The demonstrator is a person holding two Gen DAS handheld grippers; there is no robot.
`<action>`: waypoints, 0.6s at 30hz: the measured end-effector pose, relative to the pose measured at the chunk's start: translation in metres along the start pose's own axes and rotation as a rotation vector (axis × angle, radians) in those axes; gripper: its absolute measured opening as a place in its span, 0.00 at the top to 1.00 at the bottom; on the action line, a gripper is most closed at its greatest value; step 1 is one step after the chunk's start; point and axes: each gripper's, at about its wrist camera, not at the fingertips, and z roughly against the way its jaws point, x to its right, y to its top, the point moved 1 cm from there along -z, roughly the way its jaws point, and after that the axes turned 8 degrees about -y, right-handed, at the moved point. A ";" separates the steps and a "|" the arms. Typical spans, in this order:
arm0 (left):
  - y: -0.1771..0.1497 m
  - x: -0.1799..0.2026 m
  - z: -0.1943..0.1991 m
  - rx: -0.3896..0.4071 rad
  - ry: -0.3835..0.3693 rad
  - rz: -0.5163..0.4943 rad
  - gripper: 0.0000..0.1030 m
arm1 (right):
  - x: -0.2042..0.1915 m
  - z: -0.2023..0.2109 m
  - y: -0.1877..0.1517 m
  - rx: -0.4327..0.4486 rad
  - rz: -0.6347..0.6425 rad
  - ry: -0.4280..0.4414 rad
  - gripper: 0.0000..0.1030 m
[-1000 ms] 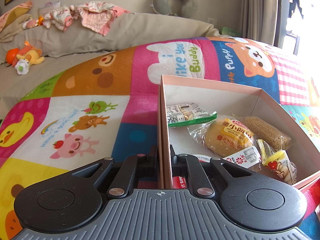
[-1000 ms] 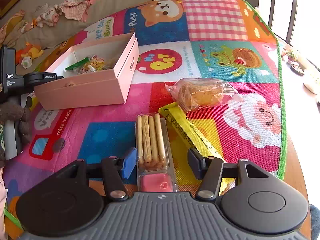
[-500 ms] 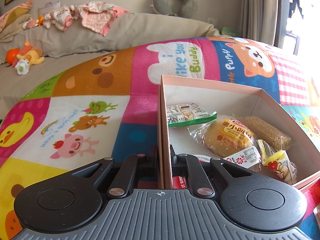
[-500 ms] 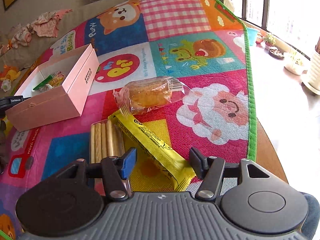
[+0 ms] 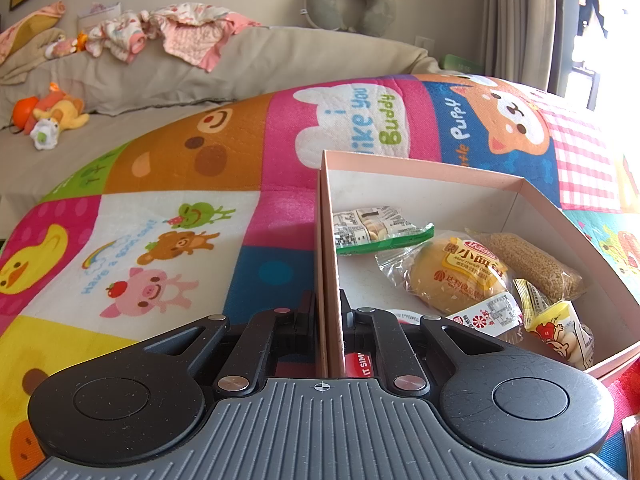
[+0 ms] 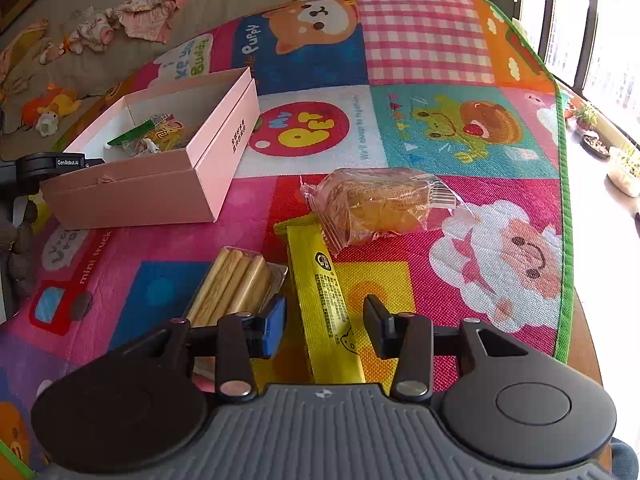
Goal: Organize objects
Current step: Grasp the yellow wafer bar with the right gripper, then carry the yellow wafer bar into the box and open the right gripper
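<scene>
The left gripper (image 5: 328, 316) is clamped on the near wall of the pink box (image 5: 420, 166), one finger outside the wall and one inside, so the thin cardboard edge runs straight up between them. Inside the box lie a green-edged biscuit packet (image 5: 376, 230), a wrapped round bun with a yellow label (image 5: 456, 276), a brown cereal bar (image 5: 532, 266) along the far side, and a small yellow candy packet (image 5: 556, 330) in the near right corner; the bun touches both the biscuit packet and the bar. The box sits on a colourful cartoon-patterned mat (image 5: 168, 240), with a beige sofa (image 5: 280, 60) behind it carrying crumpled pink clothes (image 5: 180, 34) and a grey neck pillow (image 5: 348, 0). In the right wrist view the right gripper (image 6: 324, 326) stands with its fingers apart and nothing between the pads except a long yellow snack stick (image 6: 324, 304), which lies on the mat and runs between the two fingers without either one touching it. Just left of the stick is a clear tray of biscuit sticks (image 6: 236, 284), partly behind the blue-padded left finger. A bagged golden cake (image 6: 380, 204) rests across the far end of the yellow stick. The pink box (image 6: 160, 192) lies farther off to the left, open, with the left gripper (image 6: 52, 162) at its left end.
</scene>
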 end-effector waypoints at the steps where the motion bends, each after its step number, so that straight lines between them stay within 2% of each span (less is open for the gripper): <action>1: 0.000 0.000 0.000 0.000 0.000 0.000 0.89 | -0.001 -0.003 0.003 0.001 0.005 -0.002 0.59; 5: 0.000 0.000 0.000 -0.001 -0.001 0.000 0.89 | -0.009 -0.006 0.006 -0.003 0.064 -0.018 0.63; 7: 0.000 0.000 0.000 0.000 0.000 0.000 0.89 | -0.009 -0.001 0.004 -0.023 0.080 0.003 0.67; 9: 0.000 0.000 0.000 0.000 0.000 0.000 0.89 | -0.008 0.007 -0.001 -0.052 0.092 0.023 0.77; 14: 0.000 0.000 0.000 0.000 0.000 0.000 0.89 | -0.004 0.032 -0.013 -0.116 0.092 0.054 0.79; 18: 0.000 0.000 0.000 0.000 -0.001 0.001 0.89 | -0.004 0.060 -0.004 -0.100 0.082 0.096 0.79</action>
